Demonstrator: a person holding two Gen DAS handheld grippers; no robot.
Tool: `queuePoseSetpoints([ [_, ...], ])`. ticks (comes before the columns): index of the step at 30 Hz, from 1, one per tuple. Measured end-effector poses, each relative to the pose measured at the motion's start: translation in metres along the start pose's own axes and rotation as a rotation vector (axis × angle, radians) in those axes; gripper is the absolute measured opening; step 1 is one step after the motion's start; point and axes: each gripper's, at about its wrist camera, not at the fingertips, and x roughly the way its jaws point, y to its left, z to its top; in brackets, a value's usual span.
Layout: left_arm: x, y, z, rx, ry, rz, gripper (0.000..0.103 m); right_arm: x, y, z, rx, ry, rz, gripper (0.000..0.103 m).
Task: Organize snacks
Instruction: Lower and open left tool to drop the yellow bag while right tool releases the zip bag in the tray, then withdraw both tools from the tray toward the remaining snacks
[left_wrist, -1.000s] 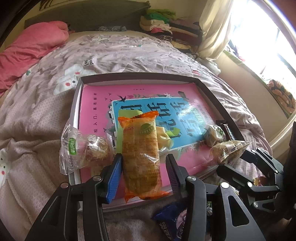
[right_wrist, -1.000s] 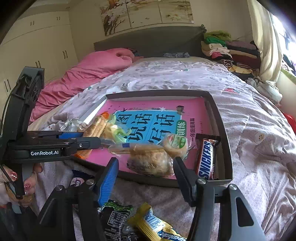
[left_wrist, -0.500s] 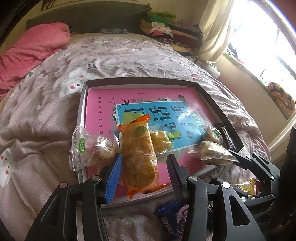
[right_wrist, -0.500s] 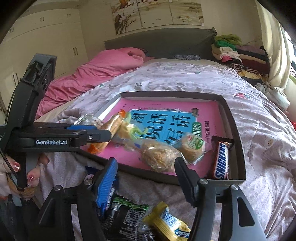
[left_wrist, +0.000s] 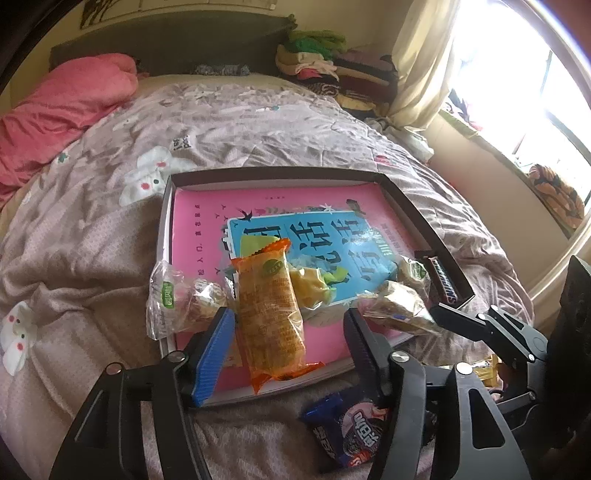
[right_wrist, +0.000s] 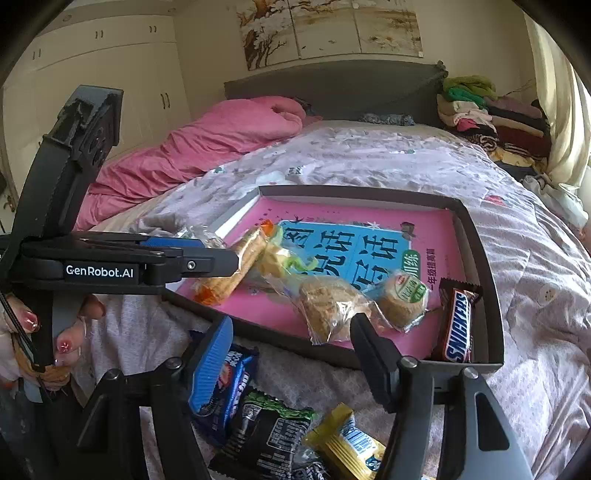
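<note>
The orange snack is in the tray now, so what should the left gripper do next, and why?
Probably back the left gripper away and reach for the blue packet. Its jaws have just been opening and stand clear of the orange snack, which lies in the tray, while the blue packet lies outside it on the bed.

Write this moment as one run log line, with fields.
left gripper: jaws just opened, orange snack pack released | tray: pack lies inside | right gripper: open, empty

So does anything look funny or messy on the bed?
Yes. The clear-wrapped round cake hangs over the dark shallow tray's left rim, half out. A blue biscuit packet lies on the blanket outside the tray.
</note>
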Motion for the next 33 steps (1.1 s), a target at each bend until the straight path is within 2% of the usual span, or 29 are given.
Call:
queuePoseSetpoints([
  [7, -0.013, 0.001, 0.000, 0.001, -0.019, 0.011, 0.070, 0.001, 0.007, 0.000, -0.018, 0.004, 0.022, 0.069],
  [13, -0.026, 0.001, 0.002, -0.002, -0.045, 0.015, 0.075, -0.007, 0.007, 0.002, -0.022, -0.024, 0.013, 0.071],
  [19, -0.038, 0.000, 0.003, -0.004, -0.067, 0.012, 0.076, -0.012, 0.003, 0.004, -0.007, -0.038, 0.003, 0.076],
  [33, -0.041, -0.006, -0.003, -0.002, -0.049, 0.009, 0.077, -0.027, -0.013, 0.010, 0.031, -0.085, -0.044, 0.078],
])
